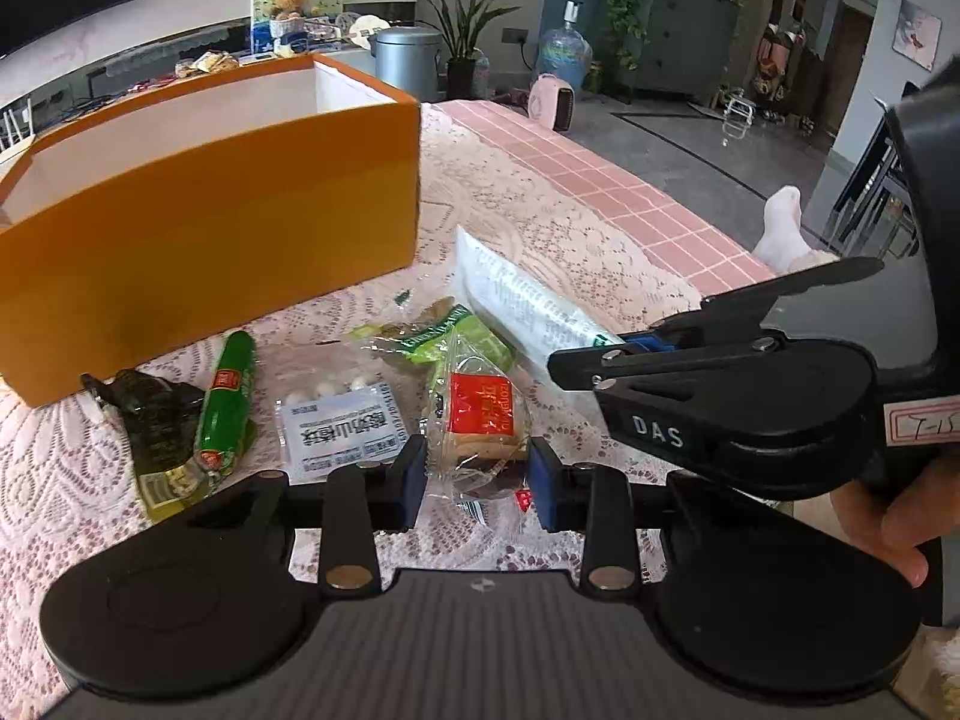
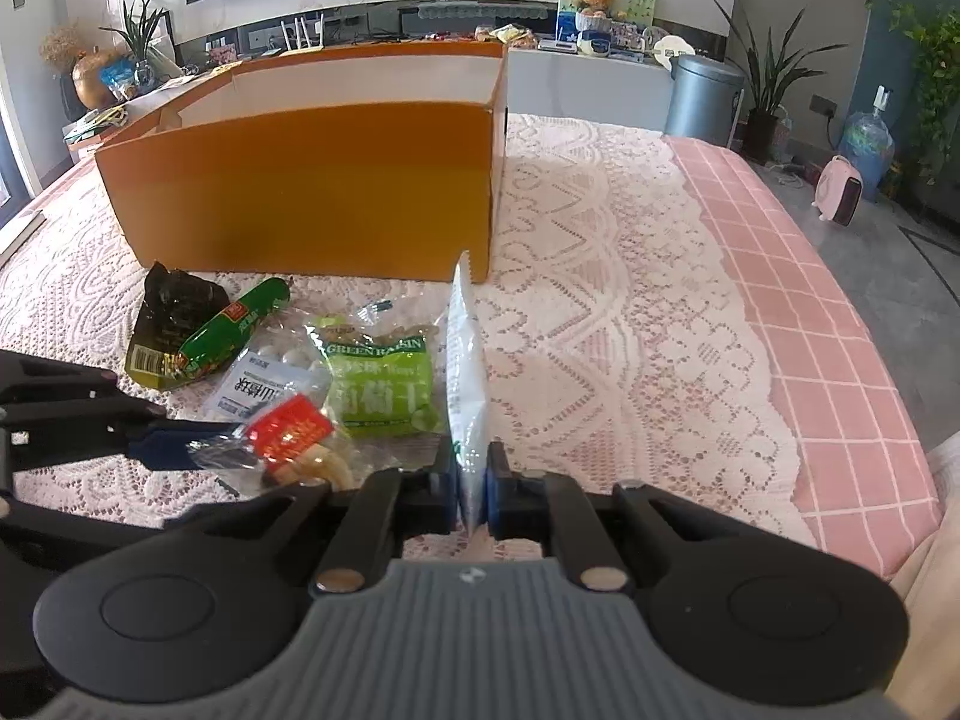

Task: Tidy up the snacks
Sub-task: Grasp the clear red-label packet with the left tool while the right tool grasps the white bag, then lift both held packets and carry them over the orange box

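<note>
An open orange box [image 1: 210,228] [image 2: 312,192] stands on the lace-covered table behind a pile of snacks. My left gripper [image 1: 477,483] is shut on a clear packet with a red label [image 1: 480,414] [image 2: 291,426]. My right gripper [image 2: 470,489] is shut on the end of a long white packet [image 2: 465,360] [image 1: 522,300], which stands on edge. On the table lie a green raisin bag [image 2: 381,381] [image 1: 444,330], a green sausage [image 1: 231,396] [image 2: 234,324], a dark packet [image 1: 153,414] [image 2: 171,312] and a white-labelled packet [image 1: 339,426] [image 2: 264,384].
The lace cloth [image 2: 600,300] covers a pink checked tablecloth [image 2: 810,312] whose edge drops off at the right. Behind the box stands a cabinet with clutter, a grey bin [image 2: 702,96] and plants. A socked foot [image 1: 783,228] shows beyond the table edge.
</note>
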`<control>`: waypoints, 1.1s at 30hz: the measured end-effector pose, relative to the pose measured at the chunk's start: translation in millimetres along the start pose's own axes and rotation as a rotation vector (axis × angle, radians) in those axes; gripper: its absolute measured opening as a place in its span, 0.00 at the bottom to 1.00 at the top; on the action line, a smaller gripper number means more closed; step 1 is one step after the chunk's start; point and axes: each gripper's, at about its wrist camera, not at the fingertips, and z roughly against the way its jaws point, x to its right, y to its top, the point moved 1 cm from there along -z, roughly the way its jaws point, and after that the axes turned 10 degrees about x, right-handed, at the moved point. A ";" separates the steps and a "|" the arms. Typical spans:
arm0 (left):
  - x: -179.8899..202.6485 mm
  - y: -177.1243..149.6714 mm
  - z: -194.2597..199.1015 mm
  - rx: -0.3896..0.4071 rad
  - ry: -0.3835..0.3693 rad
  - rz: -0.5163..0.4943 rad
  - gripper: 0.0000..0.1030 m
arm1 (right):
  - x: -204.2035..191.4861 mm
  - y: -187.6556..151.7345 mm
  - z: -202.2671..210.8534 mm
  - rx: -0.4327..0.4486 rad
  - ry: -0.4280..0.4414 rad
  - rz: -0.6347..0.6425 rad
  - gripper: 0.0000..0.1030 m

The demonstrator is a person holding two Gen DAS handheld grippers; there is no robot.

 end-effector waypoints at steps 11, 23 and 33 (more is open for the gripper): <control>-19.7 10.4 32.4 0.070 0.033 0.063 0.37 | -3.3 -1.8 14.8 0.039 -0.019 0.001 0.04; -44.1 24.3 67.2 0.159 0.083 0.104 0.37 | -14.8 5.7 41.1 0.105 0.014 -0.022 0.04; -68.6 46.9 85.2 0.227 0.132 0.133 0.37 | -33.5 37.1 62.6 0.183 0.074 0.000 0.04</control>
